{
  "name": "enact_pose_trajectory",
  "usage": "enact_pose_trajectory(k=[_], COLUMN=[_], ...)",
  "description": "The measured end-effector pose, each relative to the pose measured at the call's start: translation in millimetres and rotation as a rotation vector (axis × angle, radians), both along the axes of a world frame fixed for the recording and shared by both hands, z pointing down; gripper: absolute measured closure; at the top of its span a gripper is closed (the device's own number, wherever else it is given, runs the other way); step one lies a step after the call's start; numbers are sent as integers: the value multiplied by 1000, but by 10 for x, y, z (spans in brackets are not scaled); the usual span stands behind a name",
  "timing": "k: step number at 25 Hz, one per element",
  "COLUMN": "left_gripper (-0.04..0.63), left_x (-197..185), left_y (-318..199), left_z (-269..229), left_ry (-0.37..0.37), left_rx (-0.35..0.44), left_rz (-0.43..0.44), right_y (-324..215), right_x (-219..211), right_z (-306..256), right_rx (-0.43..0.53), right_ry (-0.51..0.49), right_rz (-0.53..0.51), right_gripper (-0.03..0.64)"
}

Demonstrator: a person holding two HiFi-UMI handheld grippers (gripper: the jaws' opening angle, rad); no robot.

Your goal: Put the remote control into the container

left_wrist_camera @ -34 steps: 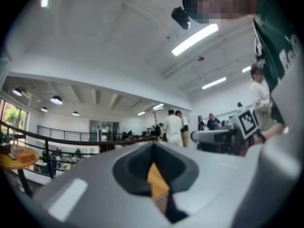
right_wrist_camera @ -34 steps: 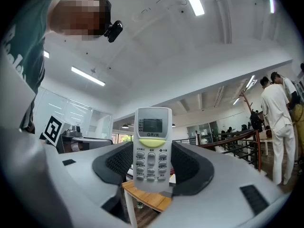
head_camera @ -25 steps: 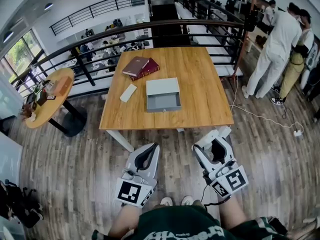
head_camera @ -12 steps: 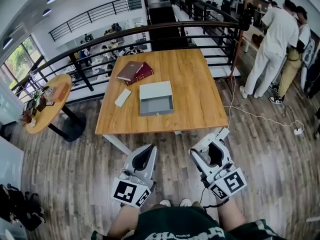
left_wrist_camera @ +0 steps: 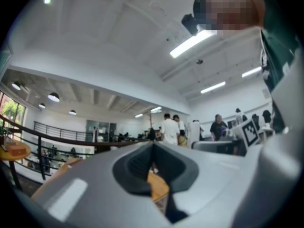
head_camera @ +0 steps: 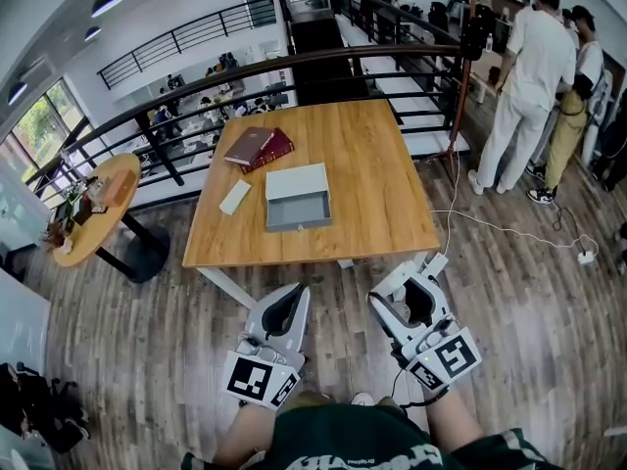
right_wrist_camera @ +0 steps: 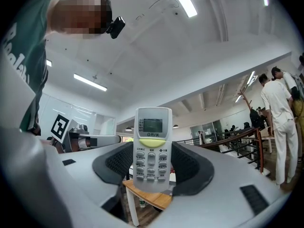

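A white remote control (right_wrist_camera: 152, 148) with a small screen and grey buttons stands upright between the dark pads of my right gripper (right_wrist_camera: 153, 167), which is shut on it. In the head view its end (head_camera: 434, 262) sticks out past the right gripper (head_camera: 409, 280), low over the wooden floor in front of the table. The grey open container (head_camera: 297, 197) sits near the middle of the wooden table (head_camera: 372, 179), well ahead of both grippers. My left gripper (head_camera: 296, 292) hangs beside the right one; in the left gripper view (left_wrist_camera: 153, 152) its jaws meet with nothing between them.
On the table lie two dark red books (head_camera: 257, 147) at the far left and a flat white object (head_camera: 235, 197) left of the container. A black railing (head_camera: 294, 67) runs behind. People (head_camera: 534, 76) stand at the right, a cable (head_camera: 509, 231) crosses the floor, and a round table (head_camera: 93, 204) is at the left.
In the head view the table has drifted slightly left and farther up the picture. Both grippers stay low in front of the person, the right one still holding the remote.
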State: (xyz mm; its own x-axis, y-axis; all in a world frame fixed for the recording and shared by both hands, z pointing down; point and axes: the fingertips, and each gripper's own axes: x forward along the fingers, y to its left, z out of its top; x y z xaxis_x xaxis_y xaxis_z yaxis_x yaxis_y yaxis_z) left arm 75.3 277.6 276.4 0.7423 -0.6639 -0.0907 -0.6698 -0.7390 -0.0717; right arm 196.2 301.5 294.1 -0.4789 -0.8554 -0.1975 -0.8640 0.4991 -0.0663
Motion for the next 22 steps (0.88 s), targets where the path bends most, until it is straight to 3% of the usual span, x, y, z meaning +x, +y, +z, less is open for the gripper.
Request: enact_pose_trajectory(k=[11, 15, 22], left_gripper=[600, 600, 601], left_x=[-43, -161, -374], left_y=[-123, -301, -800], left_z=[-89, -113, -109], left_ry=[19, 35, 59], left_rx=[60, 110, 132], left_rz=[-68, -140, -171], right_y=[-200, -409, -891], right_x=[-245, -396, -702], right_z=[-67, -54, 7], right_rx=[41, 68, 70], right_ry=[52, 118, 145], right_rz=[-22, -1, -31], right_gripper=[356, 356, 356])
